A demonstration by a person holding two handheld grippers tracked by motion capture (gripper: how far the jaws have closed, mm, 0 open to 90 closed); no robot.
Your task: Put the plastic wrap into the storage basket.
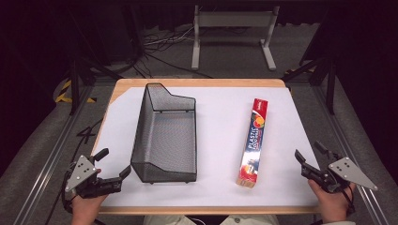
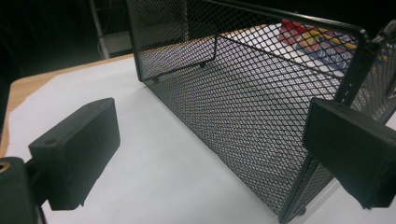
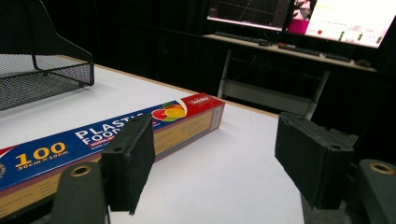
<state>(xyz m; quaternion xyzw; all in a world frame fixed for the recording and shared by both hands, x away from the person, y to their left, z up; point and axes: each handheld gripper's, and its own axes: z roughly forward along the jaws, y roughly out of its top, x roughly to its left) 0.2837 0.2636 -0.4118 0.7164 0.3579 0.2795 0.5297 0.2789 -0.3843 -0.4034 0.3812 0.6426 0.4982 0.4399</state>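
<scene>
Plastic food wrap box [image 1: 254, 142] lies flat on the white sheet, right half of the counter [image 1: 220, 105], long axis running near-to-far, slightly slanted; near end close to the front edge. Nothing grips it.

Right gripper [image 1: 311, 157]: fingers [image 3: 133, 158] spread wide, nothing between them. It hovers at the right front corner, just beside the box's near end but apart from it. In the right gripper view the left finger overlaps the box's side in the picture; whether it touches, cannot tell. Right finger stands over bare sheet. Box faces read blue with white lettering, red end with fruit picture, tan lower side.

Left gripper [image 1: 114, 168]: fingers [image 2: 77, 151] spread wide as well, holding nothing. It sits at the left front corner, jaws aimed toward the near left corner of the wire mesh basket [image 1: 165, 136]. In the left gripper view the basket's corner post rises just past the right finger; left finger is over bare sheet, apart from the mesh.

Basket: black mesh, long, open top, taller stepped wall at the far end, standing upright on the left half of the sheet, empty. Box and basket well apart, bare sheet between them.

Beyond: a hand [image 1: 331, 206] on each gripper, grey metal frame [image 1: 233, 28] on the floor past the counter, lit monitors [image 3: 327, 16] in the right gripper view
</scene>
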